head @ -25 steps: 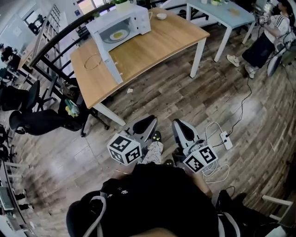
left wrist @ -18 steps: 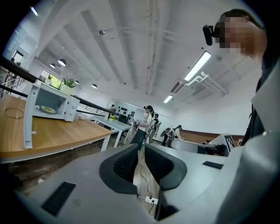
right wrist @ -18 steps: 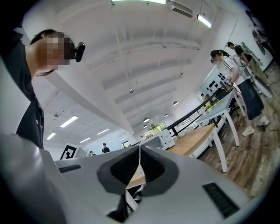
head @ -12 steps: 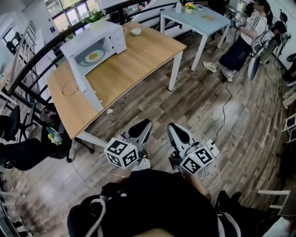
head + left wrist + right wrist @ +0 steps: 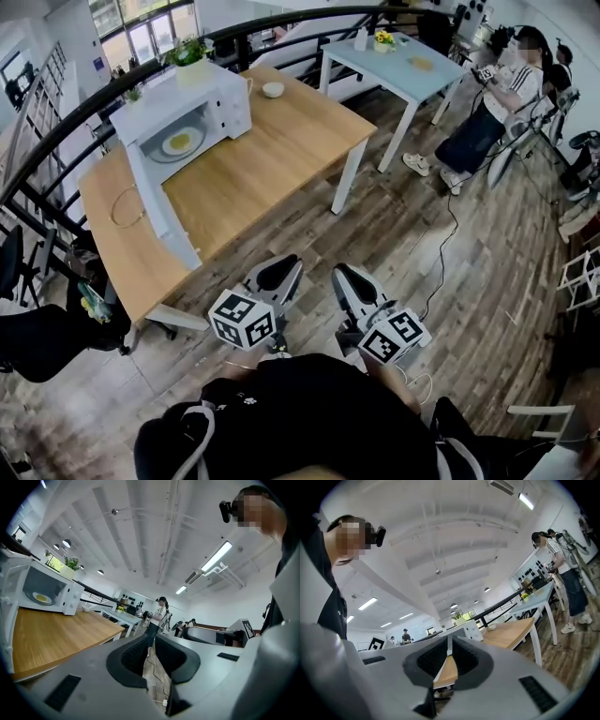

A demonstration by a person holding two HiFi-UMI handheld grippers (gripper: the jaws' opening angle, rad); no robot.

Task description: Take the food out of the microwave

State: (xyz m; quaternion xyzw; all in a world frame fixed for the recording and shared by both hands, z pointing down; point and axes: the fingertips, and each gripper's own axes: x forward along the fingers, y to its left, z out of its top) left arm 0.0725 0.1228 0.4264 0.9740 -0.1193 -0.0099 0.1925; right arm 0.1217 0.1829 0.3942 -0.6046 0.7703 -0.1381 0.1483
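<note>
While both grippers hang over the plank floor just short of the wooden table's point(image 5: 272, 141) near corner, the left gripper point(image 5: 284, 265) has its jaws pressed together on nothing. The right gripper point(image 5: 341, 272) beside it has its jaws meeting at the tips, likewise empty. On the table's left part lies a thin ring point(image 5: 127, 206). Farther along the table stands a white microwave point(image 5: 211, 98), its door point(image 5: 164, 211) swung wide open toward the table's near edge. Inside the microwave rests a plate point(image 5: 167, 147) carrying the yellow food point(image 5: 182, 142), well apart from both grippers. A small white bowl point(image 5: 273, 89) sits near the table's far edge. Beyond the wooden table, a person point(image 5: 487, 112) stands by a light blue table point(image 5: 412, 66).
</note>
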